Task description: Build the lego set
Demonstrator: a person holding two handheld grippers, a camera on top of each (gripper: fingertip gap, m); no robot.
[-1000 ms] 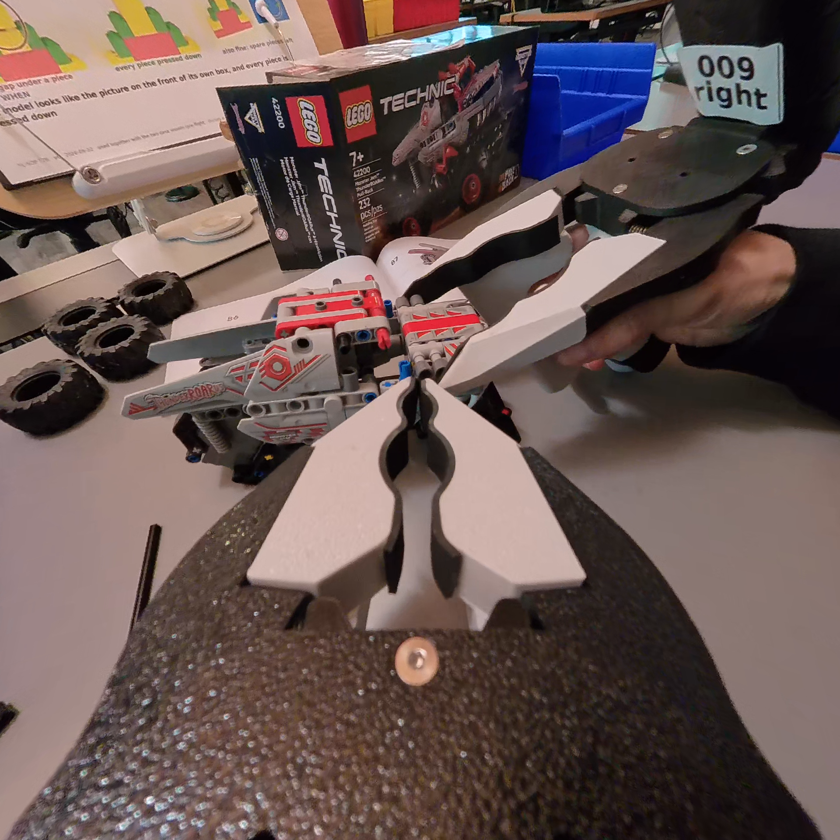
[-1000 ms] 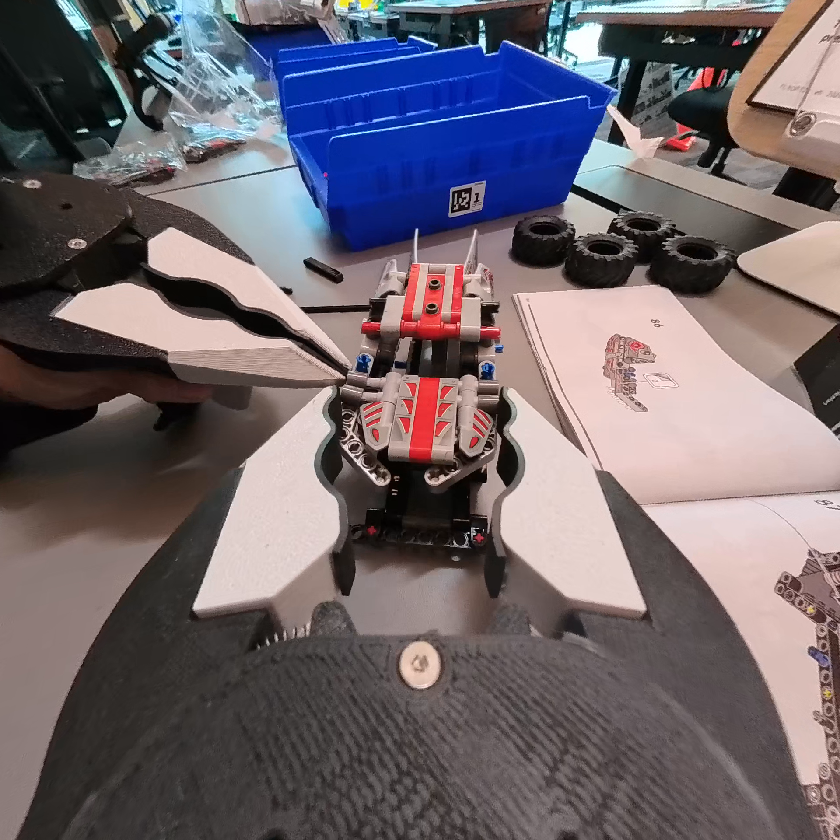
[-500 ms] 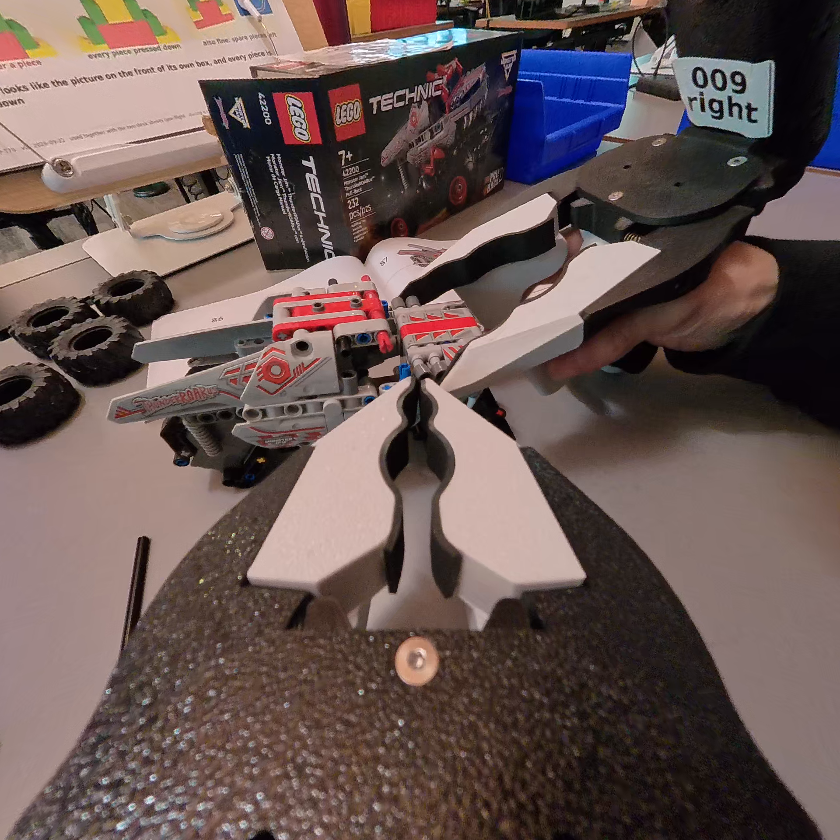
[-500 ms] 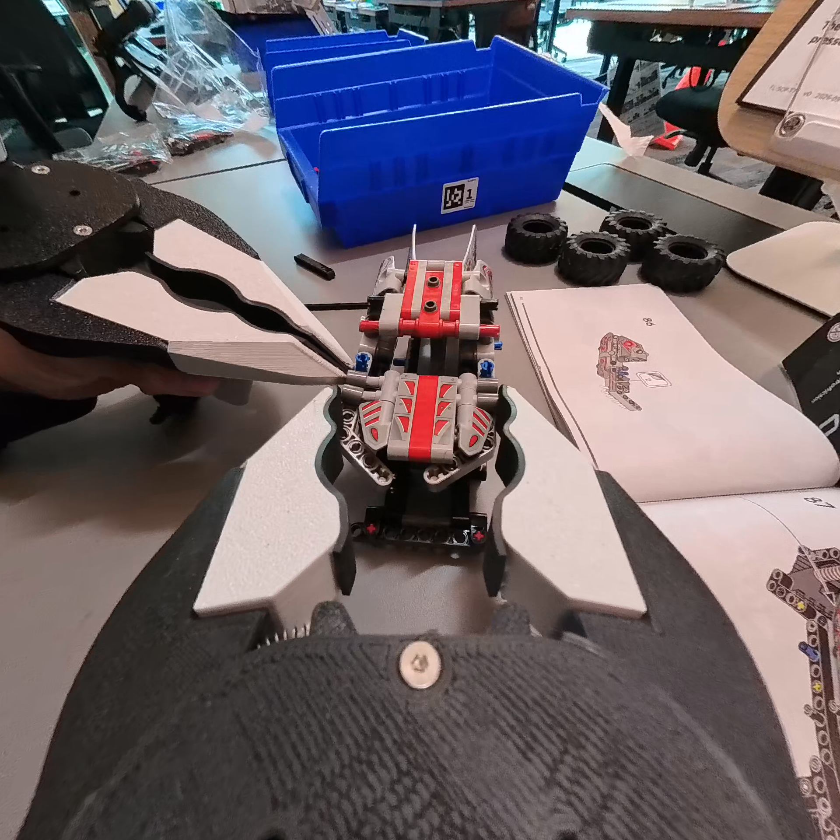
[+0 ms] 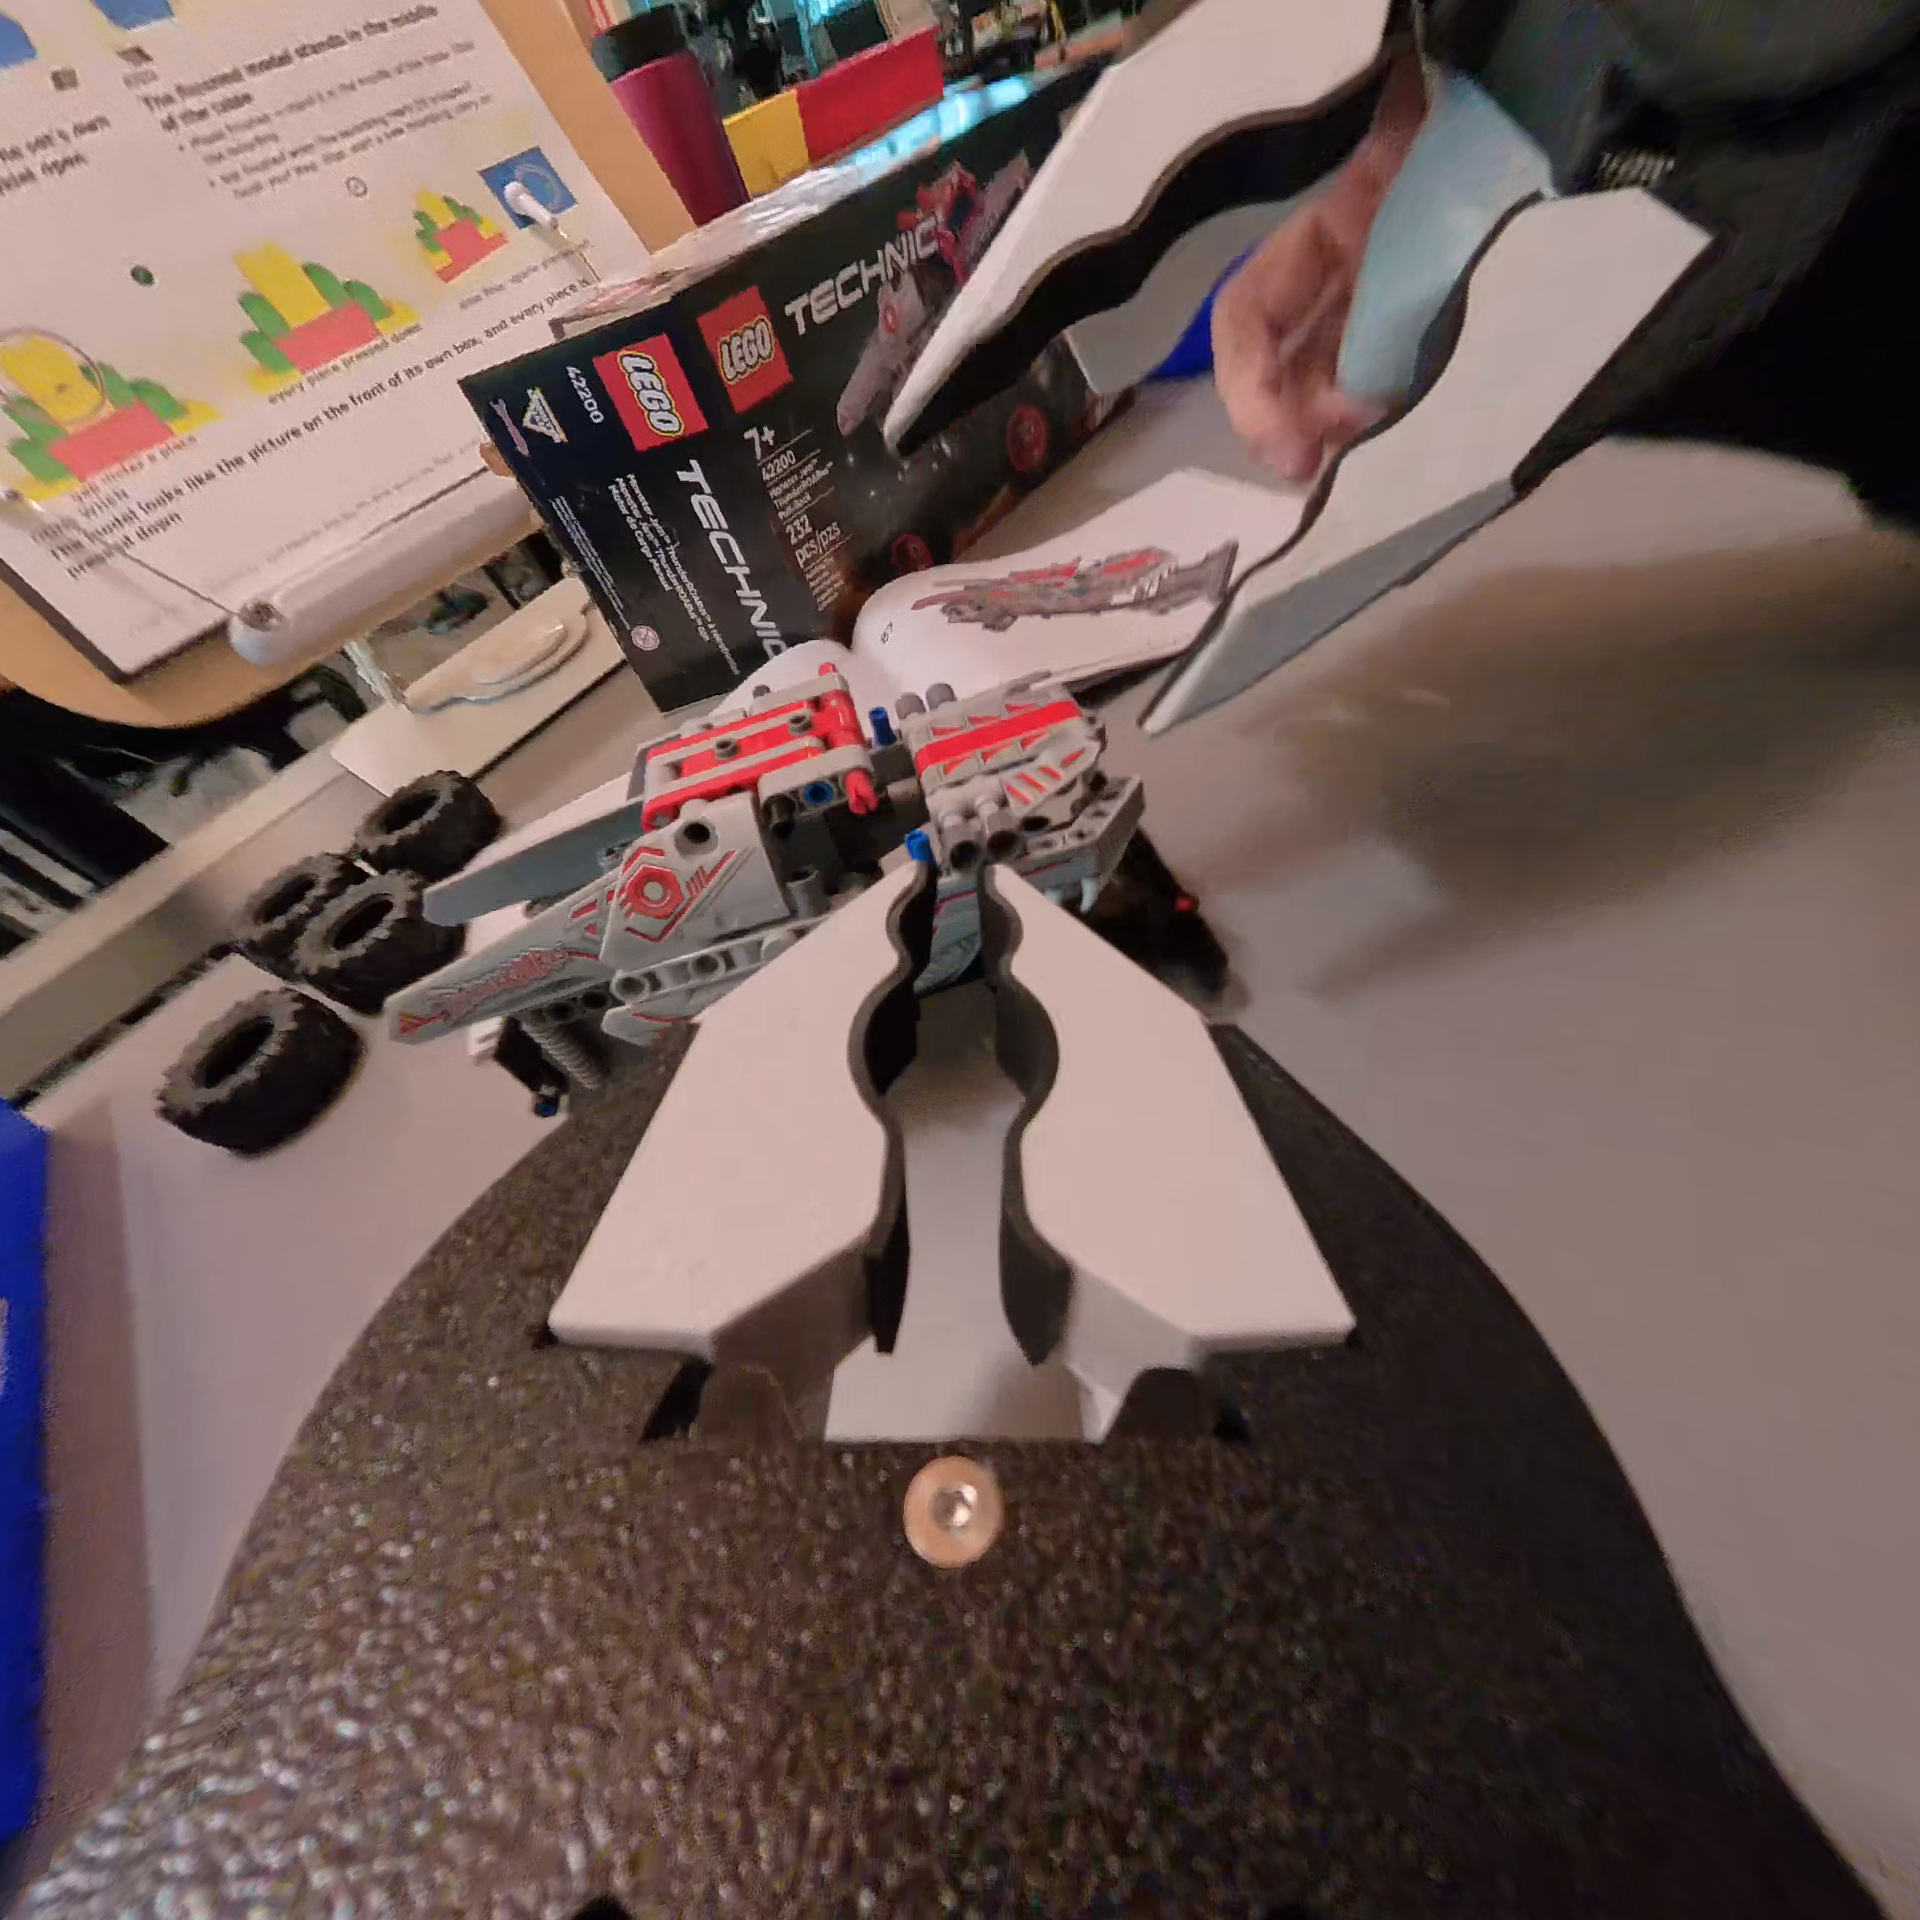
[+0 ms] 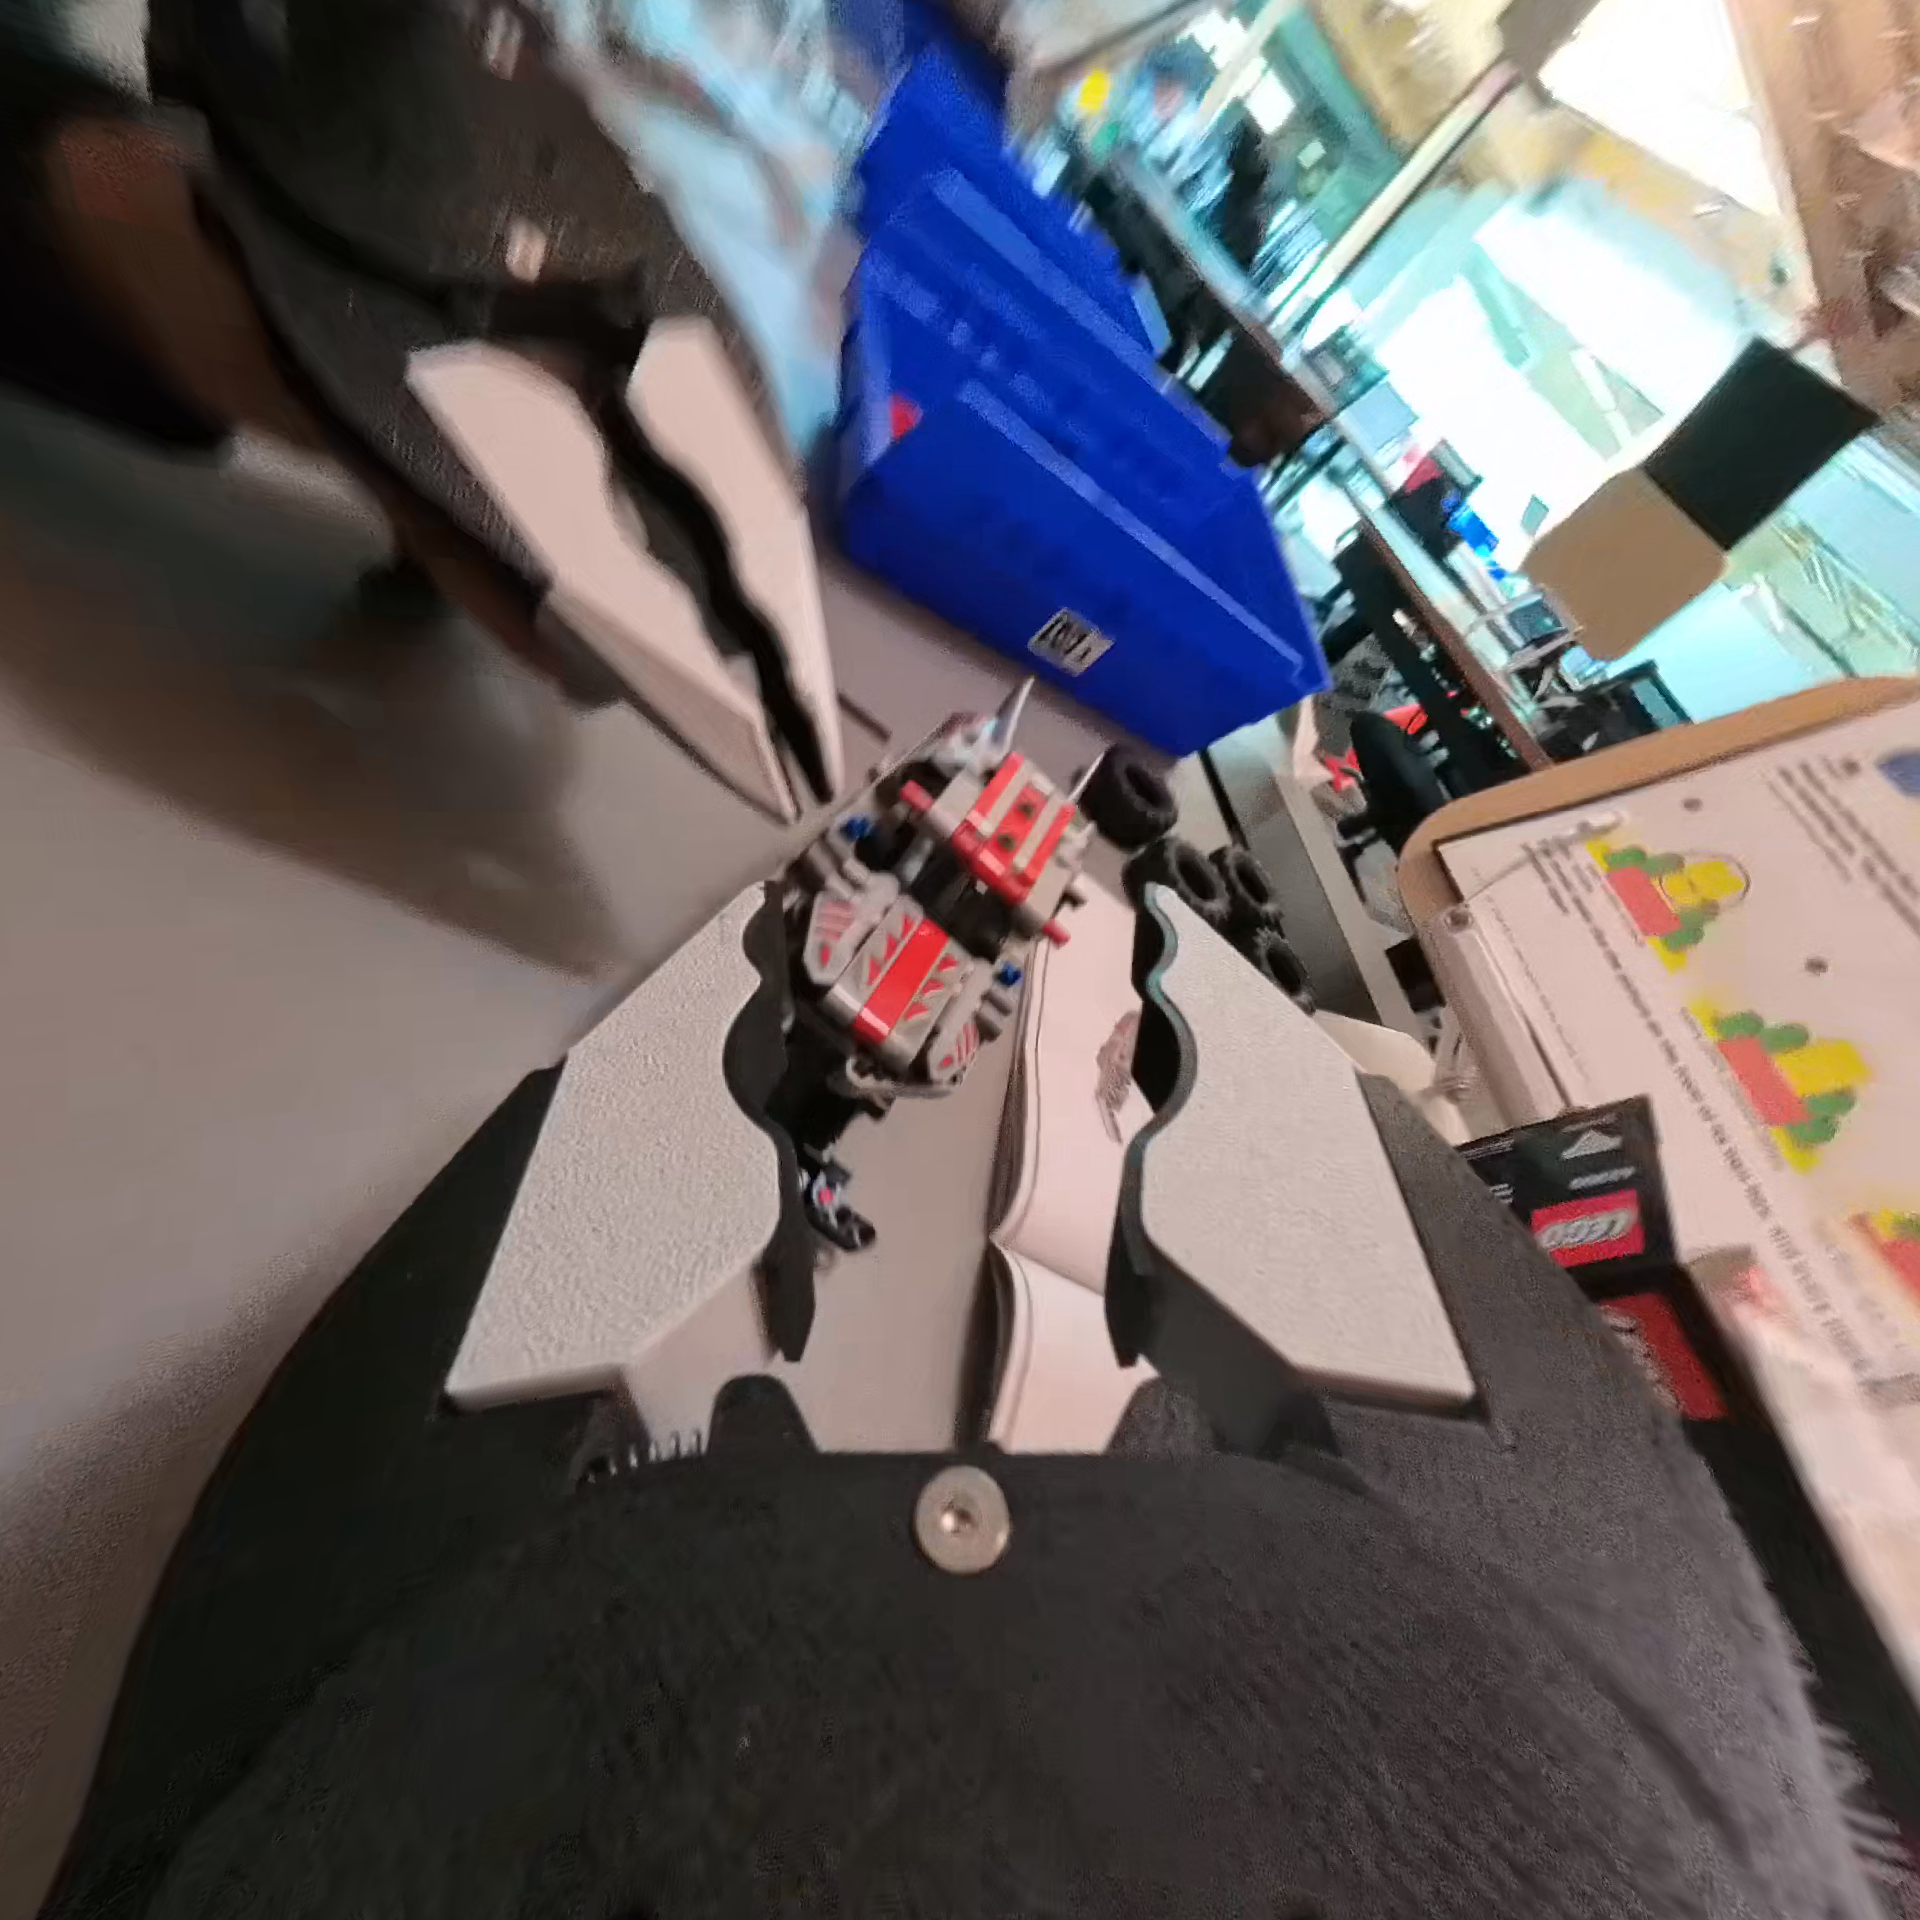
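The grey, red and black lego model (image 5: pixel 831 821) stands on the grey table. My left gripper (image 5: pixel 951 883) is low at its near side, jaws almost closed, and a thin grey side part shows pinched between the tips. My right gripper (image 5: pixel 1023 582) hangs above and to the right of the model, tilted, jaws wide apart and empty. In the blurred right wrist view the model (image 6: pixel 935 935) lies beyond my open right gripper (image 6: pixel 956 899), free of its fingers. The left gripper (image 6: pixel 810 816) touches the model's left side there.
Several black tyres (image 5: pixel 364 935) lie left of the model. The set's box (image 5: pixel 727 468) and open booklet (image 5: pixel 1091 603) lie behind it. An instruction board (image 5: pixel 208 260) stands at back left. A blue bin (image 6: pixel 1039 499) stands beyond the model. A hand (image 5: pixel 1288 343) holds the right gripper. The grippers' ends are close to 6 centimeters from one another.
My right gripper has let go of the model's front, opened wider and lifted up and back, rolling sideways. My left gripper's tips have parted slightly at the model's side.
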